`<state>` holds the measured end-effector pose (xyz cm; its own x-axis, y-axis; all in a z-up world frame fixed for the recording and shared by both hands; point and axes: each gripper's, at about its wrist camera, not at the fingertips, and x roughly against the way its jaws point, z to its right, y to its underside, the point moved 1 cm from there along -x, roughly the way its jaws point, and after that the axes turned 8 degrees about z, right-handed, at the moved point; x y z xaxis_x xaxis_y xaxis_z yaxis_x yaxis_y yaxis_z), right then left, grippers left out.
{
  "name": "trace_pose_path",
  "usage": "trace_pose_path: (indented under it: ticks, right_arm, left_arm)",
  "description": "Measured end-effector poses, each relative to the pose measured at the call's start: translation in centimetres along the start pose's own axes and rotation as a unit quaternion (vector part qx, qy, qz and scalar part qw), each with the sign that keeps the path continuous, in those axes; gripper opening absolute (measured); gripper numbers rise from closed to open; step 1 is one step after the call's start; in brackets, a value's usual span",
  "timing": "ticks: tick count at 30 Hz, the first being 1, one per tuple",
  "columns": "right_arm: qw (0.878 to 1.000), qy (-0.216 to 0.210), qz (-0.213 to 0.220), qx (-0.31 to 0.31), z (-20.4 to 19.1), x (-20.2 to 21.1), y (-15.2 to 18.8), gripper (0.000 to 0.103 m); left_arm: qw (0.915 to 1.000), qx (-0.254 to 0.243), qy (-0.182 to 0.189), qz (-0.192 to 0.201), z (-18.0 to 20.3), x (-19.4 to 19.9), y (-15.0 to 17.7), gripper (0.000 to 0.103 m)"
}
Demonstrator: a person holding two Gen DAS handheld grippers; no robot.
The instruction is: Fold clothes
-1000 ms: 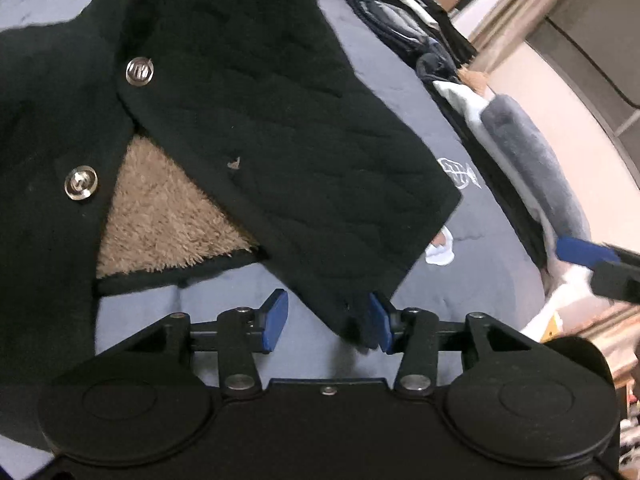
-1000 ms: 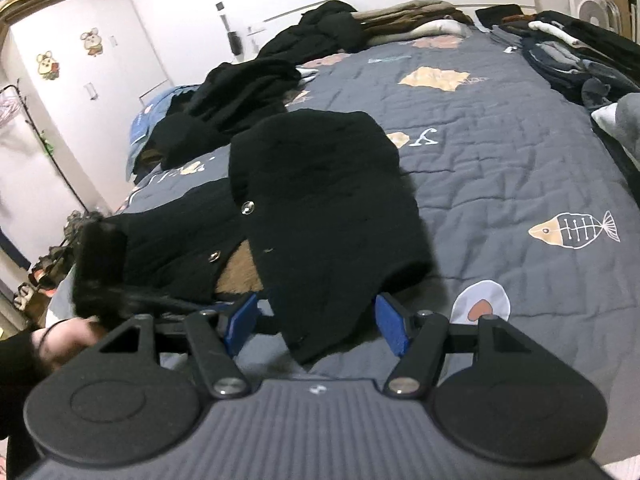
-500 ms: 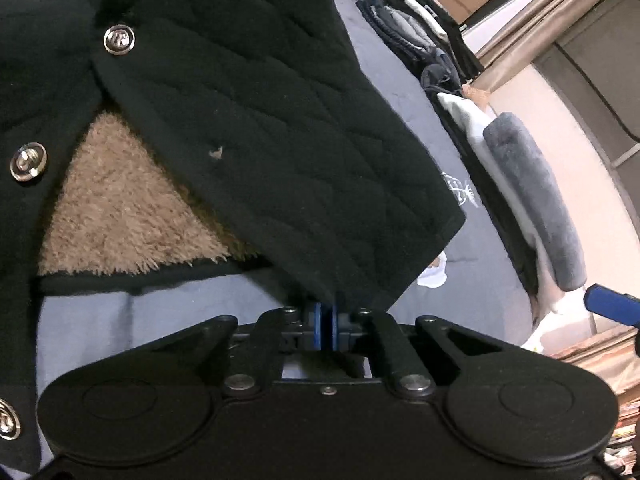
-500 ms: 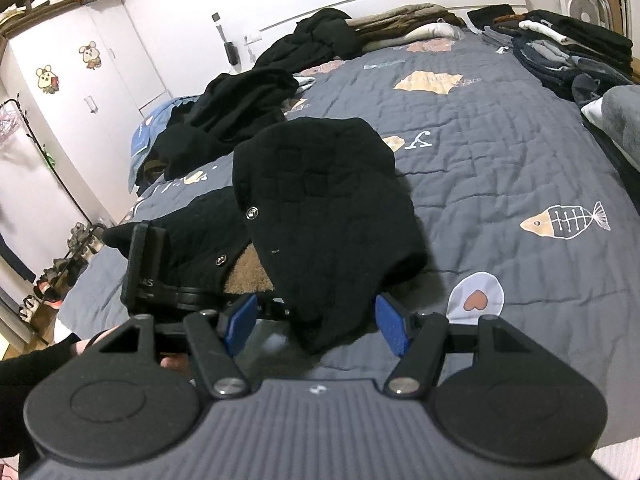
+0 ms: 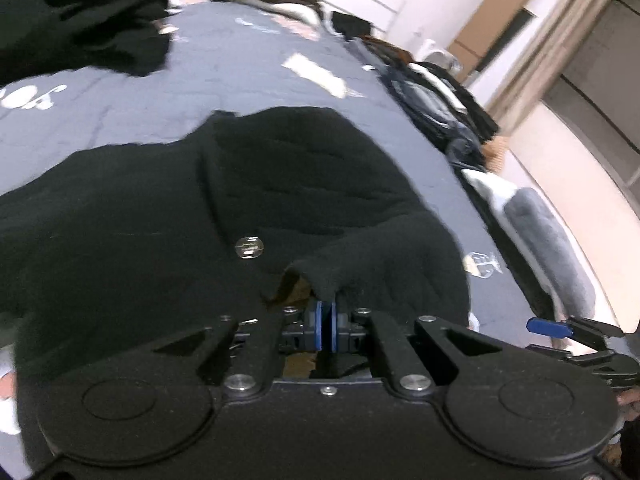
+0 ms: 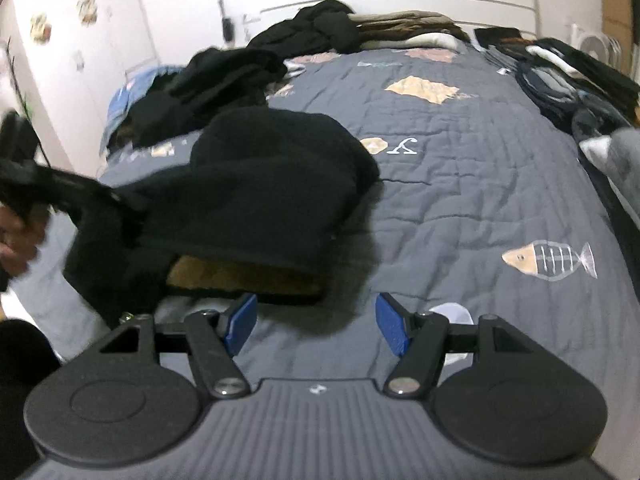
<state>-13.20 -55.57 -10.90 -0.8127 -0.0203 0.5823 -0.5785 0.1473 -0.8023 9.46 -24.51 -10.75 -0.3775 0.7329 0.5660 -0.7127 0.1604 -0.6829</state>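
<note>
A black quilted jacket [image 5: 280, 184] with a tan fleece lining and metal snap buttons lies on the grey bedspread [image 5: 240, 68]. My left gripper [image 5: 326, 326] is shut on the jacket's lower front corner, which is lifted and pulled up over the body. In the right wrist view the same jacket [image 6: 272, 184] is bunched, its lining [image 6: 240, 276] showing underneath. My right gripper [image 6: 316, 320] stands open just in front of the jacket's near hem, nothing between its blue pads. The left gripper's body [image 6: 24, 176] shows blurred at the left edge, above a hand.
Loose dark clothes [image 6: 224, 76] are heaped at the far left of the bed, more at the headboard [image 6: 328, 28]. Folded stacks [image 6: 560, 76] line the right edge, with a grey fleece item [image 5: 548, 240]. The bedspread [image 6: 480, 200] carries fish and house patches.
The left gripper closed on the jacket's front corner, then lifted it up and across, folding the panel over the body. The right gripper drifted slightly and stayed open.
</note>
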Motion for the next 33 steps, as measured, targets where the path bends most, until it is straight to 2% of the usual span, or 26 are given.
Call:
trace_pose_path:
  ticks: [7,14,15,16,17,18,20,23,27,29,30,33]
  right_arm:
    - [0.997,-0.003,-0.040,0.070,-2.1,-6.3,1.0,0.065]
    - [0.991,0.022,-0.024,0.127,-3.6,-9.7,2.1,0.063]
    - [0.993,0.019,-0.026,0.117,-3.4,-10.1,2.0,0.060]
    - [0.994,0.015,-0.028,0.108,-3.2,-10.5,2.0,0.044]
    - [0.995,0.011,-0.031,0.098,-3.0,-11.0,1.9,0.019]
    - [0.996,0.007,-0.033,0.088,-2.8,-11.4,1.9,0.016]
    - [0.998,-0.011,-0.031,0.051,-2.5,-10.3,0.8,0.011]
    - [0.999,-0.045,-0.026,-0.013,-1.8,-7.8,-1.2,0.009]
    - [0.993,-0.091,-0.006,-0.071,-1.8,-2.0,-5.5,0.008]
    - [0.993,-0.097,-0.003,-0.063,-2.4,0.5,-6.8,0.008]
    - [0.995,-0.091,-0.015,-0.039,-2.8,1.1,-6.7,0.007]
    - [0.993,-0.061,-0.082,0.055,-3.8,0.8,-4.6,0.008]
  left_arm:
    - [0.9998,0.013,-0.001,-0.018,-0.3,-0.8,0.8,0.004]
    - [0.9997,0.014,0.003,-0.022,-0.7,-0.9,0.9,0.004]
    - [0.9997,0.014,0.001,-0.022,-0.8,-0.9,0.8,0.004]
    - [0.9997,0.014,0.001,-0.022,-0.8,-0.9,0.7,0.004]
    - [0.9997,0.014,0.002,-0.022,-0.9,-0.9,0.5,0.004]
    - [0.9997,0.013,0.002,-0.022,-0.8,-0.8,0.4,0.004]
    - [0.9998,0.008,0.002,-0.018,-0.6,-0.5,0.1,0.004]
    - [0.9999,0.004,0.005,-0.010,-0.2,0.1,-0.7,0.004]
    - [0.9997,-0.002,0.025,0.006,0.8,1.3,-1.8,0.005]
    - [0.9994,-0.009,0.033,0.004,1.7,1.7,-1.8,0.004]
    - [0.9992,-0.013,0.036,0.000,2.1,1.9,-1.7,0.004]
    - [0.9982,-0.025,0.036,-0.040,2.5,1.2,0.0,0.005]
